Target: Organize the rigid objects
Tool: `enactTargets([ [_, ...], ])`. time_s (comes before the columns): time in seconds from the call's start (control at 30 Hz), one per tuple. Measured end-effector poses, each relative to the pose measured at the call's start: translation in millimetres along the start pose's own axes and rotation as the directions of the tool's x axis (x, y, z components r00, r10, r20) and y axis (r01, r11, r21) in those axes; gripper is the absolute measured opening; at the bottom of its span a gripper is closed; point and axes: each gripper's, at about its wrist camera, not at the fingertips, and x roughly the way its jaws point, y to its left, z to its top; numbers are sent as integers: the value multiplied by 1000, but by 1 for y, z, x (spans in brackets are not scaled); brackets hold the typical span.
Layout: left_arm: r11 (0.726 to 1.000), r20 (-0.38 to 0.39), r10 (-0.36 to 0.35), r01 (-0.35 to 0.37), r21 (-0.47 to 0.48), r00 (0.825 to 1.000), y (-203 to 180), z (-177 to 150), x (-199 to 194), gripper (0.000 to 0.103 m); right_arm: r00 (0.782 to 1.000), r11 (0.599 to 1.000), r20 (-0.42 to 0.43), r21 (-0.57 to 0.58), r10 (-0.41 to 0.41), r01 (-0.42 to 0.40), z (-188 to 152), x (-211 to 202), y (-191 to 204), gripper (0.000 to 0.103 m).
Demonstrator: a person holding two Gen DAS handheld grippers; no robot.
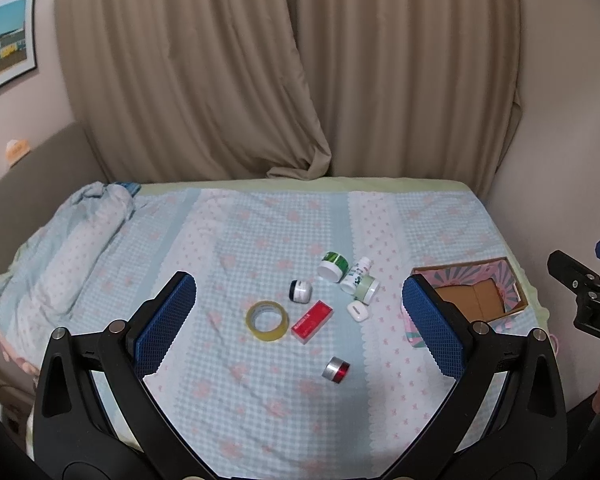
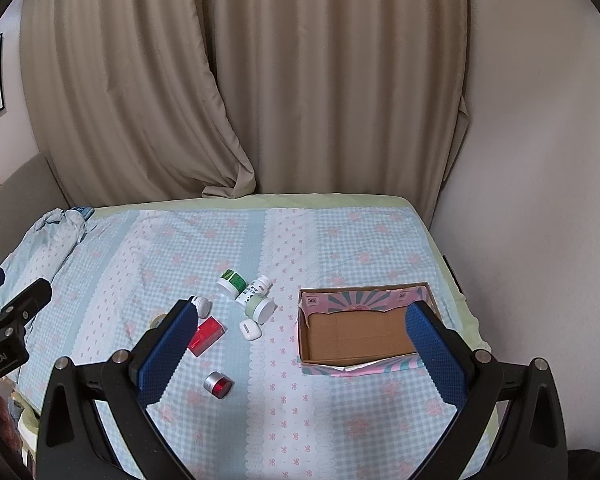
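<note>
Small rigid items lie scattered on the checked bed cover: a yellow tape roll (image 1: 267, 321), a red box (image 1: 312, 321) (image 2: 206, 335), a silver-and-red cap (image 1: 335, 369) (image 2: 218, 384), a white earbud case (image 1: 357, 311) (image 2: 250, 328), a dark-lidded jar (image 1: 300, 291), a green-label jar (image 1: 333, 265) (image 2: 230, 281), a white bottle (image 1: 355, 274) (image 2: 253, 289) and a pale green jar (image 1: 366, 289) (image 2: 260, 308). An open cardboard box (image 1: 476, 290) (image 2: 360, 336) sits to their right. My left gripper (image 1: 298, 316) hovers open above the items. My right gripper (image 2: 300, 340) is open too, over the box's left edge.
A bunched blanket (image 1: 60, 256) lies at the bed's left side. Beige curtains (image 1: 284, 68) hang behind the bed and a bare wall (image 2: 540, 160) stands on the right. A framed picture (image 1: 6, 40) hangs on the left wall.
</note>
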Motion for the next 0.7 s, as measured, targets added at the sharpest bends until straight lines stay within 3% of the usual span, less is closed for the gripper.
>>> enactTargets([
  [0.4,999,-53,-16,14,-29,998,0,-7,18,102,999,1000,-38,-22,-8,7,1,10,-2,103],
  [0.7,996,-195,-4,-14,-90,981,1,-44,68,102,986,989,-134,-101,95,-109,3,68,-1,103],
])
